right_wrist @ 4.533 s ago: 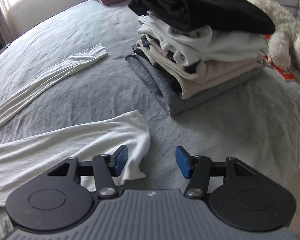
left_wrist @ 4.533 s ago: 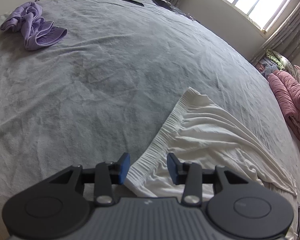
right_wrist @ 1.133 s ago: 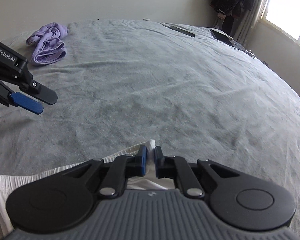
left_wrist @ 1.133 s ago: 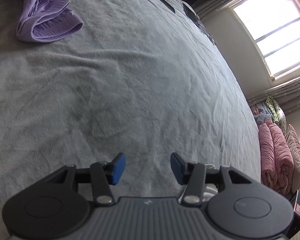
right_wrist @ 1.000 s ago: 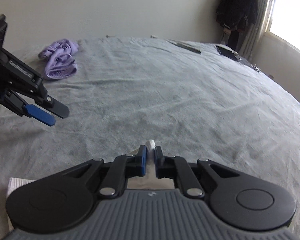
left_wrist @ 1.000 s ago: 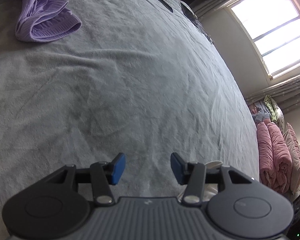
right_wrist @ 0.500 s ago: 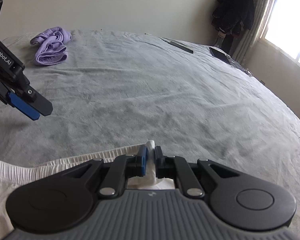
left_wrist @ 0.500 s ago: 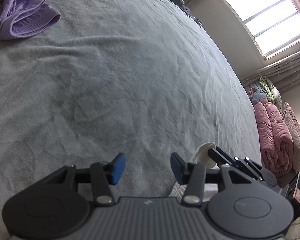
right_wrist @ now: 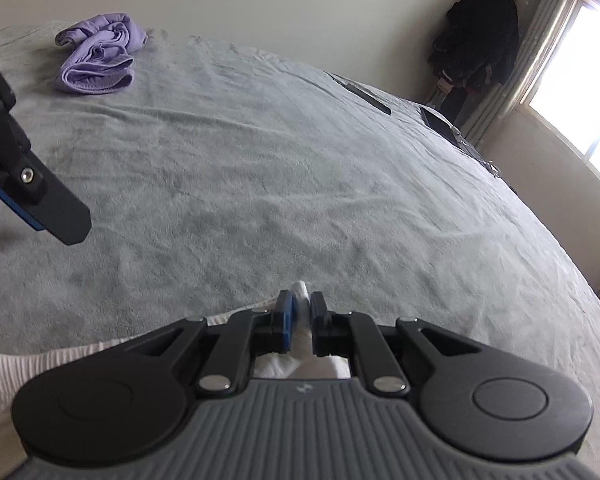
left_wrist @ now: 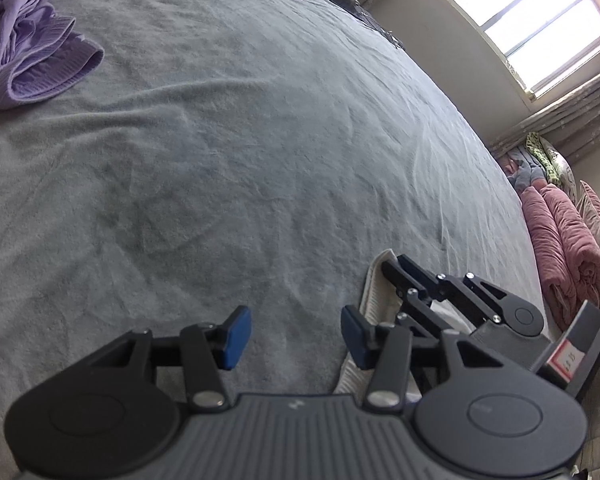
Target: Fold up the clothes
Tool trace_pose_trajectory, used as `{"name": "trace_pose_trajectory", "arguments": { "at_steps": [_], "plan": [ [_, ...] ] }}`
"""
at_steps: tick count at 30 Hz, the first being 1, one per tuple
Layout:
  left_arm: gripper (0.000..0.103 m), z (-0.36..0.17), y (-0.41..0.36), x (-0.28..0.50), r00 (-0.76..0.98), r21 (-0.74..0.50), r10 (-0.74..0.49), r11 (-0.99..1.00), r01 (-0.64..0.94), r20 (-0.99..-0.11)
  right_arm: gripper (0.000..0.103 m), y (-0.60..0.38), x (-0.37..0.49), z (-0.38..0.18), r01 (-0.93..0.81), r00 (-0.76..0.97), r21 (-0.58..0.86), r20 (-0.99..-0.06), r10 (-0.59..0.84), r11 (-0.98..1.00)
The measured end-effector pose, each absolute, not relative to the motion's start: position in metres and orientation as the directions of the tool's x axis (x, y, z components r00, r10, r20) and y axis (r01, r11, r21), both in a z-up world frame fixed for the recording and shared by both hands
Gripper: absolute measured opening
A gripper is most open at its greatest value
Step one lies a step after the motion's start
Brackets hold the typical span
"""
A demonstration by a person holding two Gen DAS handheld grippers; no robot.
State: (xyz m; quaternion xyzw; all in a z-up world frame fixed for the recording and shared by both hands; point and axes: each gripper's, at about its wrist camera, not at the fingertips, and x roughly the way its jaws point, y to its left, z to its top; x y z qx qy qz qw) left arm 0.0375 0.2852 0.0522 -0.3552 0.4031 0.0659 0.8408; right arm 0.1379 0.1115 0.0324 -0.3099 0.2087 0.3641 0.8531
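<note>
A white garment with a ribbed band lies on the grey bedspread. My right gripper is shut on a pinched edge of it, low over the bed. In the left wrist view the same white garment shows its ribbed edge under the right gripper. My left gripper stands open just left of that edge, with only bedspread between its fingers. One left finger juts in at the left of the right wrist view.
A crumpled lilac garment lies at the far left of the bed. Flat dark items rest near the far edge. Pink bedding is piled at the right. A dark coat hangs by the window.
My right gripper, shut on the white garment, has carried its edge forward and closer to the left gripper. The left gripper stays open and has shifted slightly.
</note>
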Motion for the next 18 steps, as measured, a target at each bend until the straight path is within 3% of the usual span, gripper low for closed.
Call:
{"name": "trace_pose_trajectory", "arguments": {
  "at_steps": [1, 3, 6, 10, 18],
  "plan": [
    [0.05, 0.052, 0.284, 0.038, 0.665, -0.542, -0.175, 0.741, -0.397, -0.726, 0.02, 0.108, 0.139, 0.034, -0.748, 0.649, -0.372, -0.58, 0.492, 0.549],
    [0.05, 0.052, 0.283, 0.039, 0.663, -0.536, -0.172, 0.745, -0.396, -0.728, 0.024, 0.092, 0.141, 0.041, -0.741, 0.655, -0.359, -0.574, 0.492, 0.568],
    [0.05, 0.052, 0.279, 0.041, 0.659, -0.523, -0.164, 0.756, -0.394, -0.734, 0.041, 0.069, 0.145, 0.053, -0.729, 0.663, -0.338, -0.565, 0.491, 0.595],
    [0.05, 0.053, 0.27, 0.045, 0.659, -0.517, -0.165, 0.764, -0.385, -0.734, 0.042, 0.037, 0.149, 0.066, -0.714, 0.672, -0.316, -0.559, 0.485, 0.625],
    [0.05, 0.067, 0.239, 0.055, 0.709, -0.53, -0.194, 0.797, -0.288, -0.678, 0.042, -0.007, 0.162, 0.049, -0.754, 0.61, -0.307, -0.656, 0.444, 0.581]
  ]
}}
